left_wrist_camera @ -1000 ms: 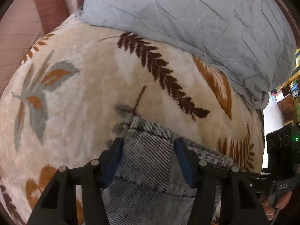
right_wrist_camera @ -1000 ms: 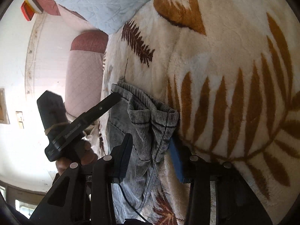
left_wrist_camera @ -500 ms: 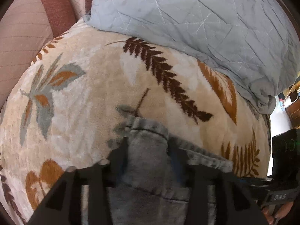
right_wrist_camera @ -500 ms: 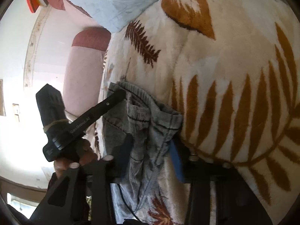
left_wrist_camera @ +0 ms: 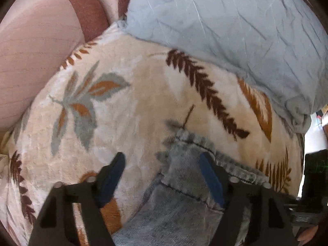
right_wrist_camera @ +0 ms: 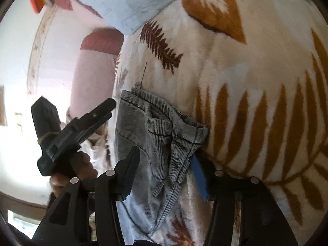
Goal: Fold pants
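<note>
Pants lie bunched on leaf-print blanket. We see left gripper closing, jaws apart, fabric unpinched; right gripper opening around gathered waistband. Risk we judge: bunch slips, fold skews.

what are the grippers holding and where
Left gripper: nothing, jaws closing over a corner of the pants. Right gripper: jaws opening around the bunched waistband; a grip cannot be told.

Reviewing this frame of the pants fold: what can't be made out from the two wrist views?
- Pants: most of them cut off by the bottom edge in both views; the fold's progress is unknown.
- Left gripper: motion-blurred, jaws closing; any contact with the cloth is unclear.
- Right gripper: jaws opening around bunched cloth that hides one pad, so the grip is unclear.
</note>
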Demonstrator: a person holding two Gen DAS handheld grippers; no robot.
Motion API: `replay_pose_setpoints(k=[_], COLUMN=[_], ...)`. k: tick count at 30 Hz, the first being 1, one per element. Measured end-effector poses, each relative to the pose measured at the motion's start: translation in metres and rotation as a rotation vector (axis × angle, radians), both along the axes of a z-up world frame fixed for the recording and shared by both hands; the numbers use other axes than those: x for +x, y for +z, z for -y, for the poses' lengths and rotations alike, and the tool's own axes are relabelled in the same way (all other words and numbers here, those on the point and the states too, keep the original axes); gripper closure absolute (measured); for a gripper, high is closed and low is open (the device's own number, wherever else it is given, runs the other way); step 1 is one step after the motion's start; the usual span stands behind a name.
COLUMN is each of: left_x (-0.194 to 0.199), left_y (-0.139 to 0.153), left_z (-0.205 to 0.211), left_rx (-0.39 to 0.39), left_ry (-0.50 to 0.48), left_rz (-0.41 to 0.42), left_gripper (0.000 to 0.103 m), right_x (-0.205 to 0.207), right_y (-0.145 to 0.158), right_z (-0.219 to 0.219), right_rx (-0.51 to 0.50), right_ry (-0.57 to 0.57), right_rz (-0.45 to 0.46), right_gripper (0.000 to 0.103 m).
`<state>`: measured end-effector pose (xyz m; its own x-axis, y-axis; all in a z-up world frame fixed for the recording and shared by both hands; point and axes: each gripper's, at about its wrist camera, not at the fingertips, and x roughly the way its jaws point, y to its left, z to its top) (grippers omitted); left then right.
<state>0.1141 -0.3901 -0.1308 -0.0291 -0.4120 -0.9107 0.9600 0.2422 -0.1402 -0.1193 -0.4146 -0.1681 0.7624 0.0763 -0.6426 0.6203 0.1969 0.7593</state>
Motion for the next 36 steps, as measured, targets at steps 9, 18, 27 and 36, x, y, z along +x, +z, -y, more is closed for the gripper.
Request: replay_pose_setpoints(k=[9,18,27,36], left_x=[-0.019,-0.025,-0.028,-0.011], left_y=[-0.013,-0.017,-0.002,0.056], left_z=[0.012,0.012,-0.003,-0.061], left_rx=[0.030,0.004,-0.073,-0.267], left_ry=[-0.076,-0.074,-0.038,0.071], left_rz=[-0.019,-0.010,0.016,-0.038], left_gripper=[0.067,0.076,0.089,0.089], right_x=[-0.007,-0.010,-0.016,-0.013], right_y=[0.001,-0.003,0.009,0.046], right_z=[-0.002,-0.002,-0.006,-0.026], right_rx=[-0.011,0.006,-0.017,-0.139], right_ry=[0.026,0.019,-0.001,0.040], right_rz=[-0.009,-0.023,0.034,0.113], right_gripper=[0.089,0.090,0.090,0.090])
